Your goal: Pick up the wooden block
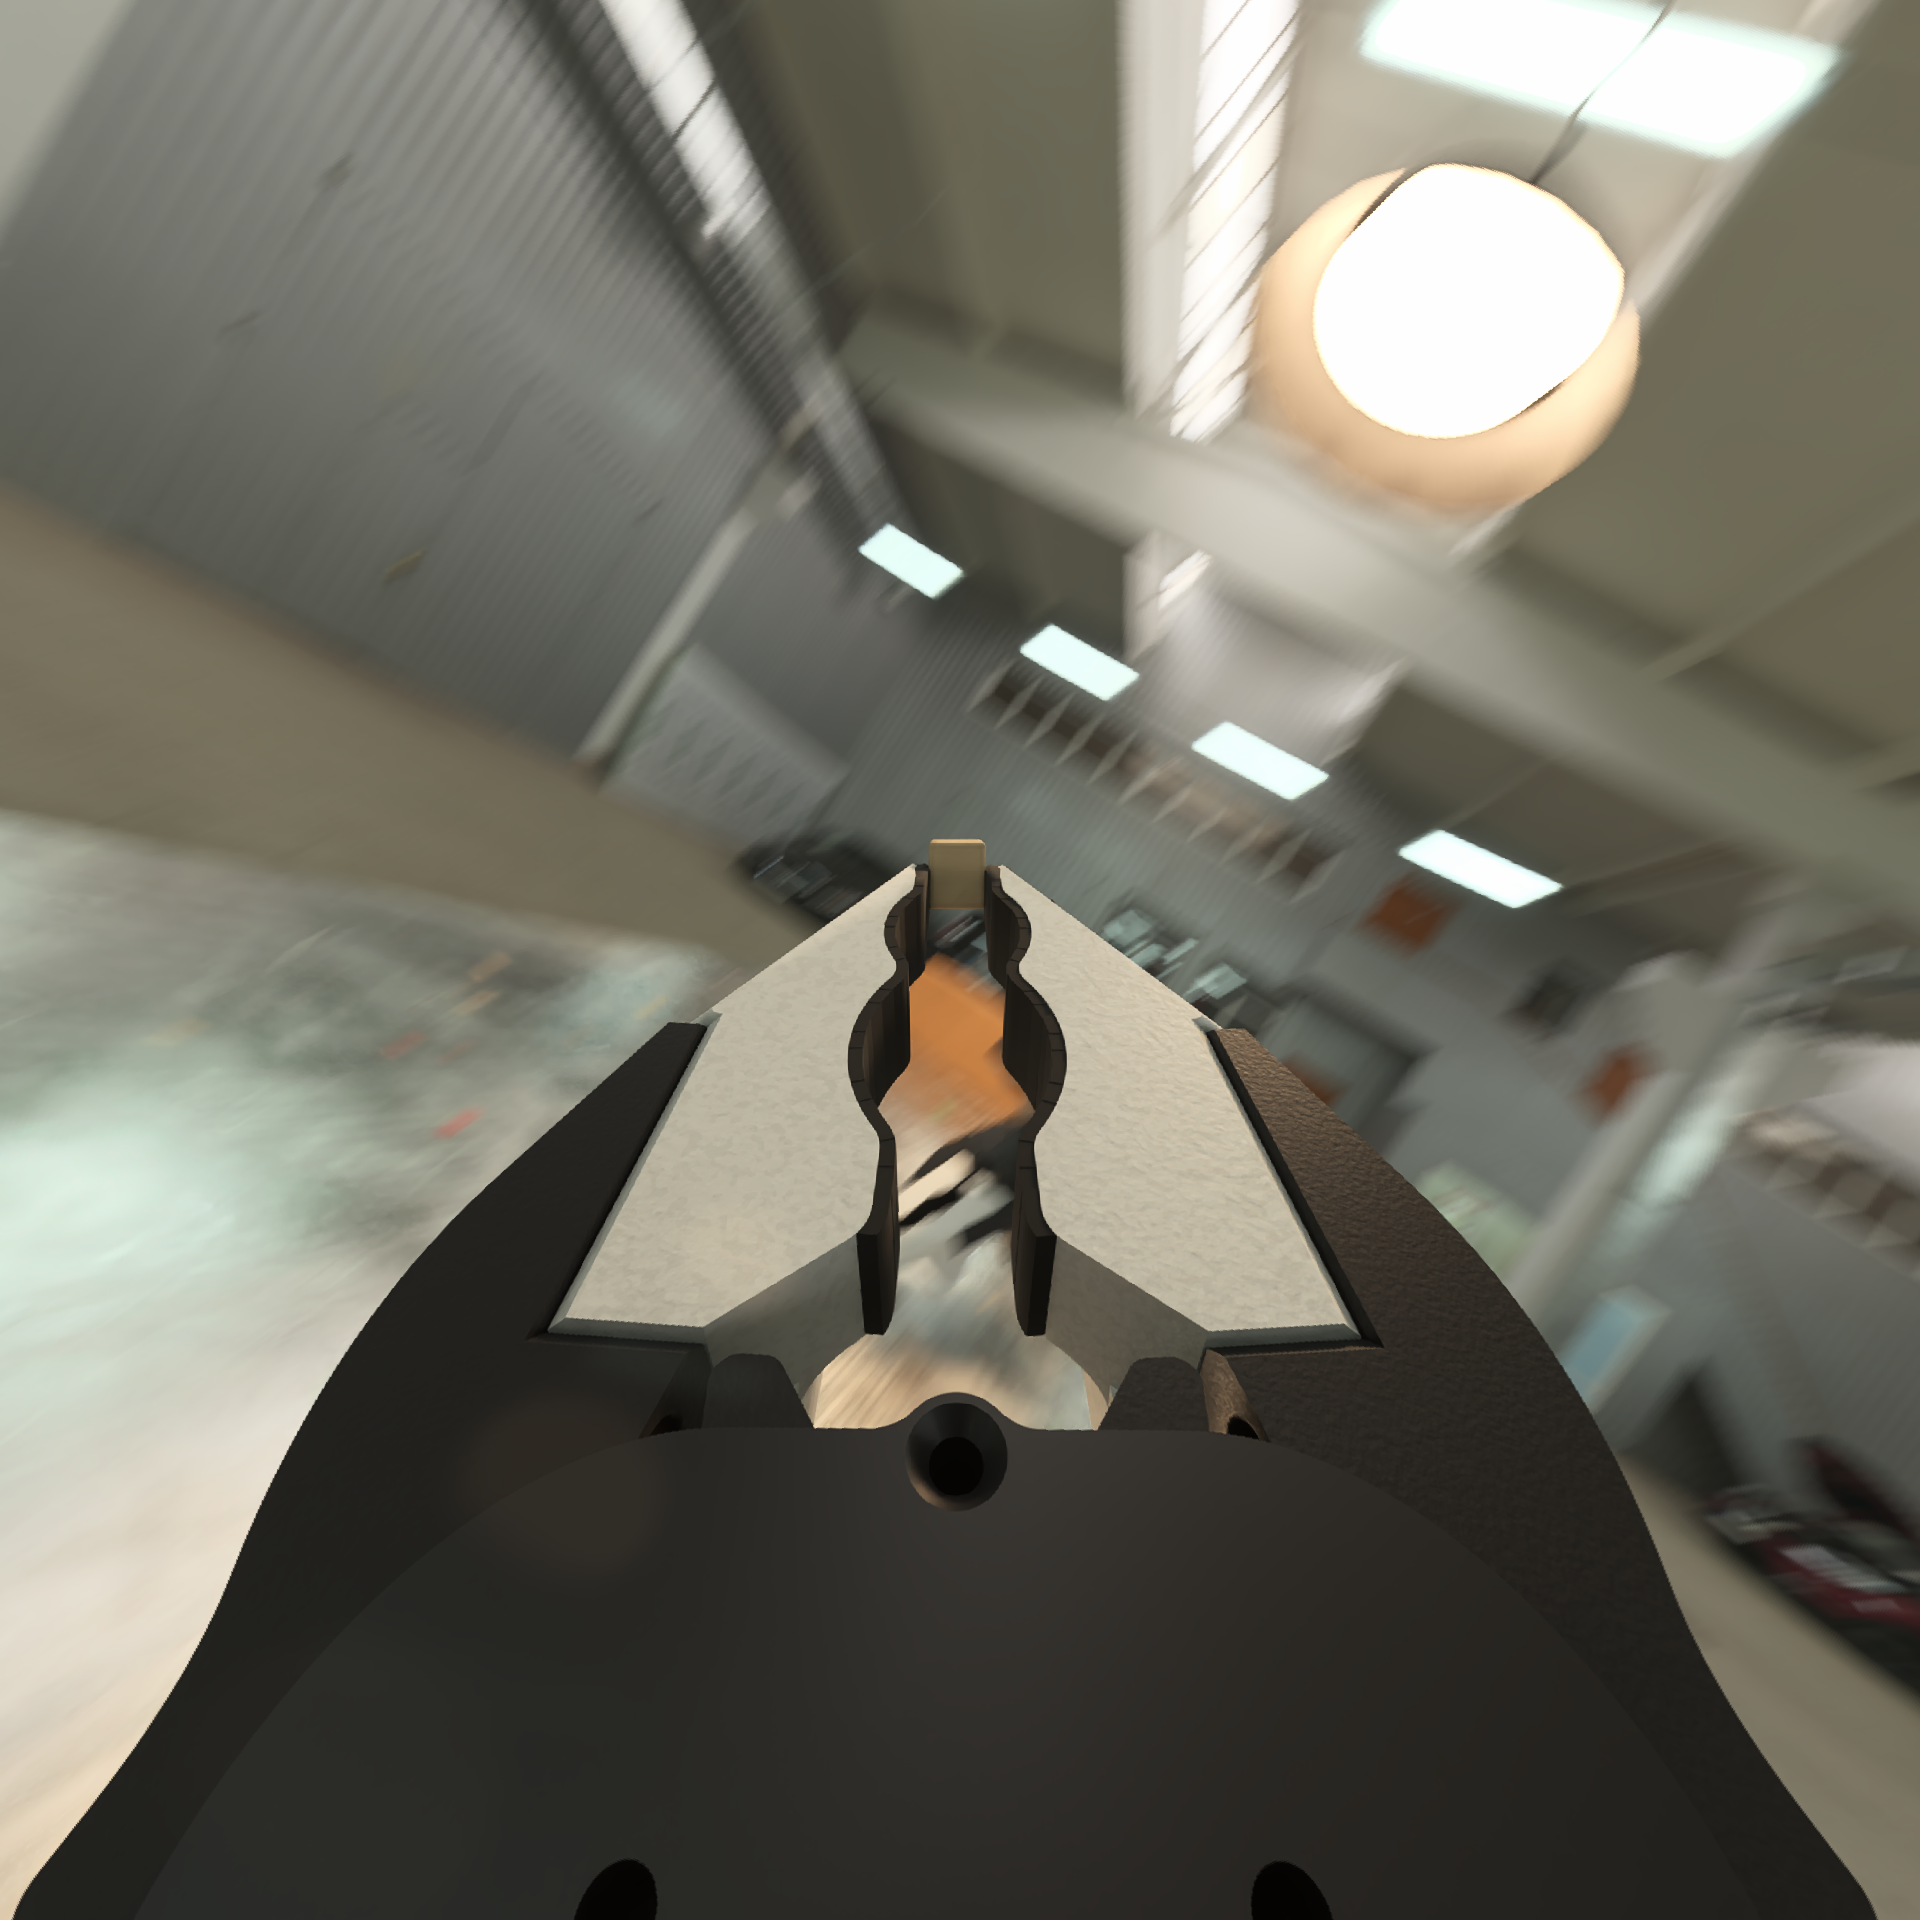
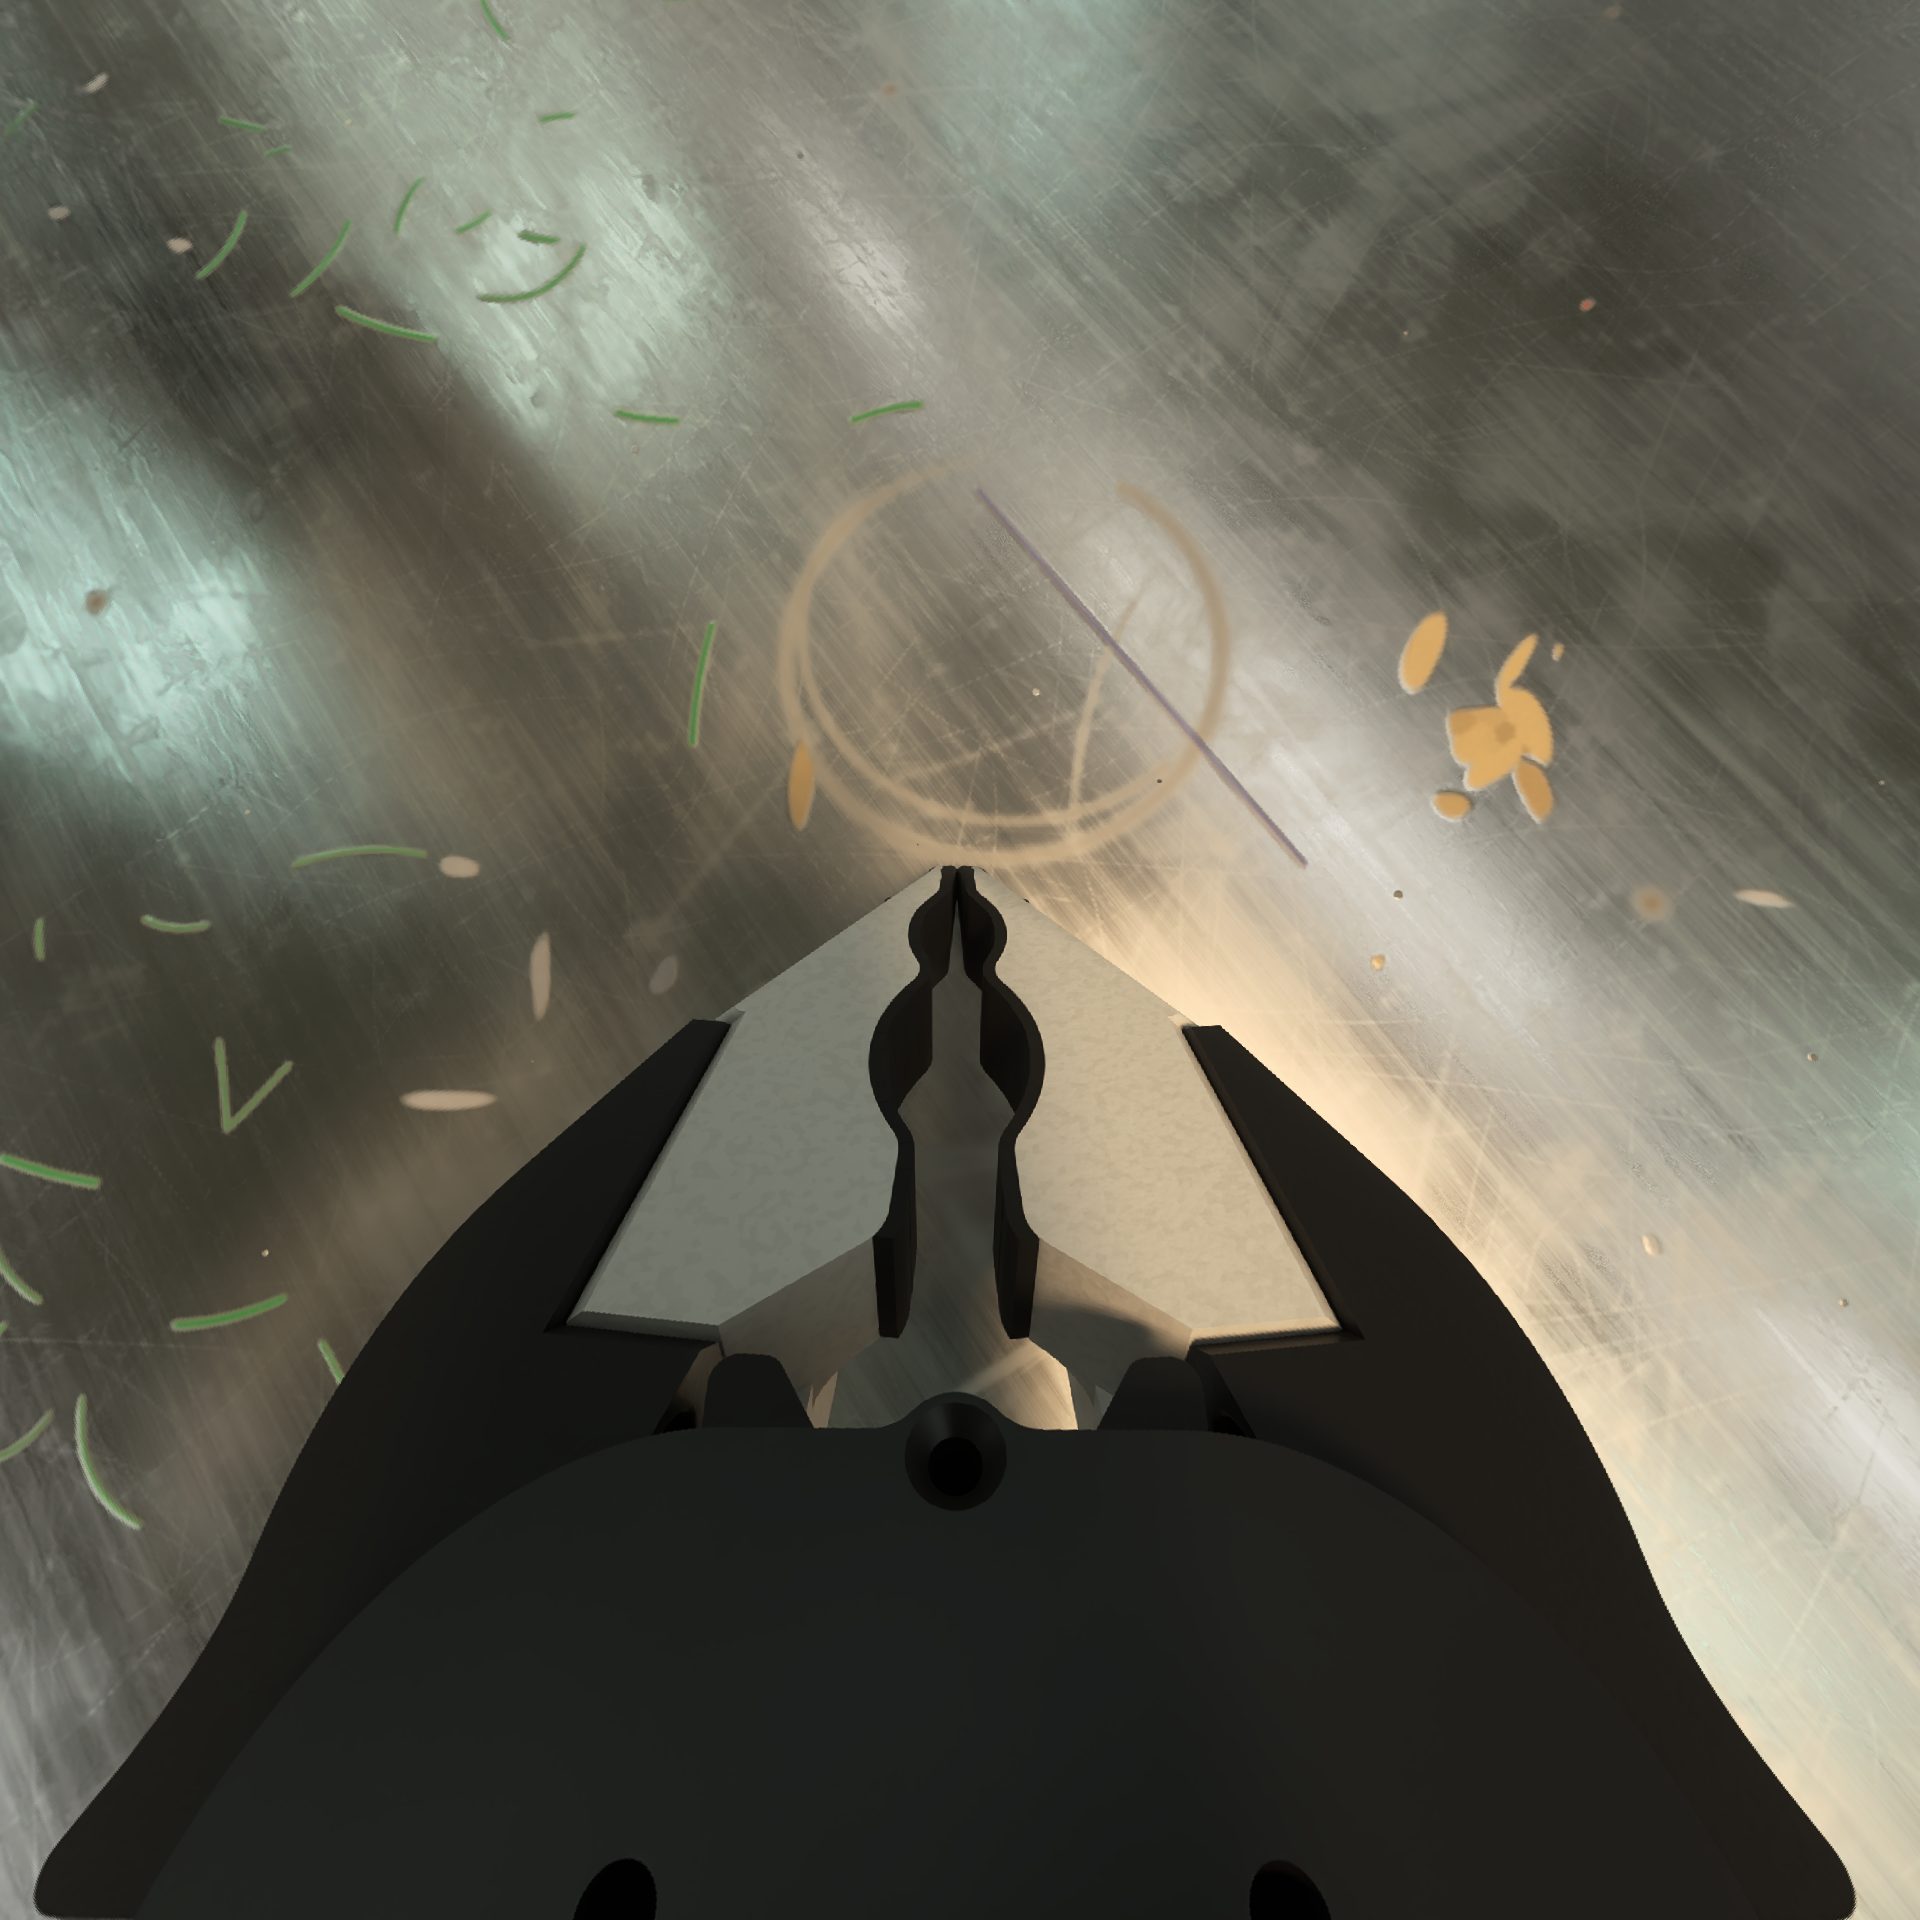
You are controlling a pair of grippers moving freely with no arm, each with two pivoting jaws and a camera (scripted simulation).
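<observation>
Up near the round ceiling lamp point(image 1: 1444, 312), well clear of the bench point(image 2: 1455, 312), the left gripper point(image 1: 957, 883) points at the rafters with its fingers point(image 1: 914, 904) clenched on the wooden block point(image 1: 957, 871), pinched at the very tips so its pale end pokes out beyond them. The lift looks as good as done. The right gripper point(image 2: 957, 878), fingers pressed together on nothing, hangs idle over a ring stain point(image 2: 997, 665) on the scratched metal bench, out of the way.

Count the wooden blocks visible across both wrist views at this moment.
1. The wooden block sits pinched at the tips of the left gripper, lifted toward the ceiling. The right wrist view shows none, only the metal tabletop; others could lie out of frame.
</observation>
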